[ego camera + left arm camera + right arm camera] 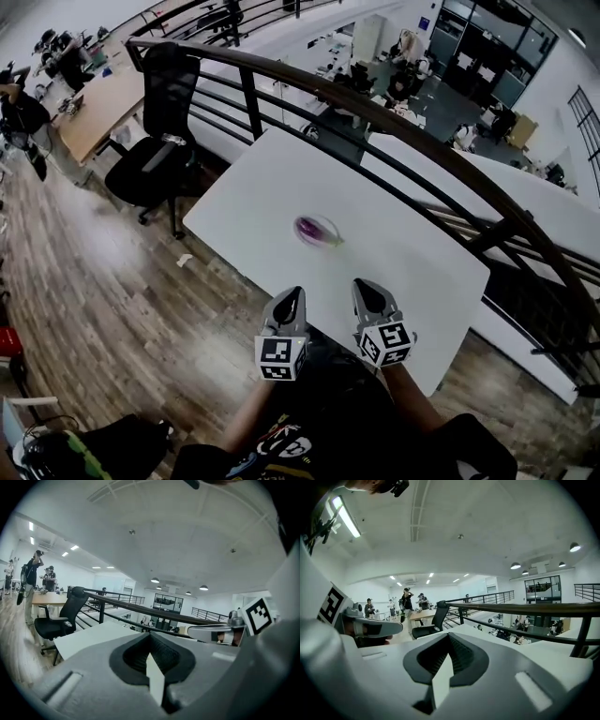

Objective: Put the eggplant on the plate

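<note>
A small purple eggplant (315,230) lies near the middle of the white table (262,187). A pale rim shows around it, perhaps a plate, but it blends with the tabletop. My left gripper (292,296) and right gripper (367,289) hover side by side at the table's near edge, short of the eggplant, both pointing roughly level. In each gripper view the jaws meet with nothing between them. The right gripper (225,632) shows in the left gripper view, and the left gripper (370,627) in the right gripper view. Neither gripper view shows the eggplant.
A black office chair (159,155) stands at the table's left end. A dark railing (394,117) curves along the table's far side, with a lower floor beyond it. Wooden floor (103,300) lies to the left. People stand at desks far left (23,112).
</note>
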Tool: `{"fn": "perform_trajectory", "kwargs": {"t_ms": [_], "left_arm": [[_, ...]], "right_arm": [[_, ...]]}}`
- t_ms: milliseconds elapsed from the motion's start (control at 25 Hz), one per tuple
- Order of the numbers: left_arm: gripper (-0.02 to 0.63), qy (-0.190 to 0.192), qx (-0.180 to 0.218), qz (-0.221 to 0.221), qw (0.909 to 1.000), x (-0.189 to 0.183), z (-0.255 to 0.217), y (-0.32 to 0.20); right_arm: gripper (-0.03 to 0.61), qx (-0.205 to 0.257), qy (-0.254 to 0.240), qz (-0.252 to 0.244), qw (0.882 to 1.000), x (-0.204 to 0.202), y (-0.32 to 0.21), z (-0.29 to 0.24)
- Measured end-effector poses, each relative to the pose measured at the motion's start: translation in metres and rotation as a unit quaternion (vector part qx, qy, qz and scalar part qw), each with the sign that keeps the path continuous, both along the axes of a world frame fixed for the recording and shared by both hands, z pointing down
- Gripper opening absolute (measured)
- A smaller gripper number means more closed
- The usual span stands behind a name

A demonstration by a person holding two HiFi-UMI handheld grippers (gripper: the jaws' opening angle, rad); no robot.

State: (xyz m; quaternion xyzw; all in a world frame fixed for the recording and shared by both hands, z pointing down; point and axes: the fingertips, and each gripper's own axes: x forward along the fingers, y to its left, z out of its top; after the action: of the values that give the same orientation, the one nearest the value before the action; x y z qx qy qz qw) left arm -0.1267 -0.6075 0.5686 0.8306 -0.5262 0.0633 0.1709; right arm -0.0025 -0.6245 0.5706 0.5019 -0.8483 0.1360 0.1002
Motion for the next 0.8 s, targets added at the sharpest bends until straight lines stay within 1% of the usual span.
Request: {"fn": "perform_trajectory", "kwargs": {"t_ms": [80,200,400,520,800], "left_arm": [[0.005,-0.002,0.000,0.004,1.0000,0.005,-0.003,0.010],[0.005,-0.004,0.000,0.015,0.9999,0.012,-0.007,0.023],[0.005,-0.003,0.016,0.033,0.9993,0.027,-0.018,0.038],[0.005,-0.006,0.022,0.027,0.9994,0.024,-0.024,0.041],[0.005,-0.005,0.022,0.011,0.9997,0.013,-0.019,0.049]], "right_arm": [[0.003,0.001,-0.001,0.005,1.000,0.005,0.015,-0.007],[0.003,-0.003,-0.014,0.010,1.000,0.009,0.034,-0.009],[0.003,-0.004,-0.009,0.011,1.000,0.011,0.058,-0.008],[0.003,-0.003,-0.010,0.008,1.000,0.009,0.061,-0.012],[0.003,0.011,-0.010,0.002,1.000,0.004,0.066,-0.017]]}}
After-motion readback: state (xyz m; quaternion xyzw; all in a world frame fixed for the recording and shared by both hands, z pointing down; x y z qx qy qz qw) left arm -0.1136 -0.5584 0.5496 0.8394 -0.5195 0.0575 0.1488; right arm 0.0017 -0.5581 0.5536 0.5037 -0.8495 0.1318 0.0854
